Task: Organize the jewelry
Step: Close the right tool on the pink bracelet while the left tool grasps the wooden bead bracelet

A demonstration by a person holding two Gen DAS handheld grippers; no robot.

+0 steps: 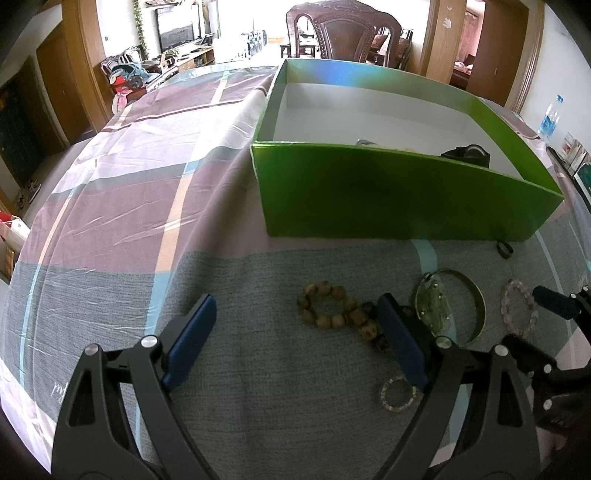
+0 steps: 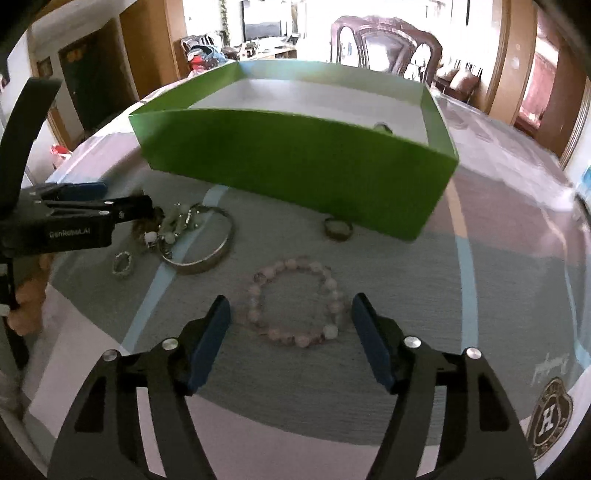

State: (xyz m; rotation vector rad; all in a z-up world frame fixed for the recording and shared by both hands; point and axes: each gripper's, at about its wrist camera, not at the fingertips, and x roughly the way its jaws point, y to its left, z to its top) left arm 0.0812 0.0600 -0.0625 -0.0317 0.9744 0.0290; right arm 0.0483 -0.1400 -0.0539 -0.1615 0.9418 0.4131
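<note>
Two pairs of tongs hang over a cloth-covered surface (image 1: 110, 206), both spread wide and holding nothing. Left tongs (image 1: 295, 341): low over the grey panel of the cloth, with a brown wooden-bead bracelet (image 1: 340, 314) lying between the blue pads, its far end running under the right-hand pad. Right tongs (image 2: 290, 341): low over a pink bead bracelet (image 2: 295, 302), which lies flat between the pads, touching neither. Green box (image 1: 388, 192): open-topped, white inside, standing just beyond the loose pieces; a dark item (image 1: 467, 152) and something small and metallic show above its near wall, too hidden to name. Loose on the cloth: a plain metal bangle (image 2: 207, 240) with a pale green bead-and-charm piece (image 2: 177, 225) lying across it; a small ring of pale beads (image 1: 399, 393) near the left tongs; a small dark ring (image 2: 338, 229) just beside the box's near wall. Wooden chair (image 1: 343, 31) beyond the box.
</note>
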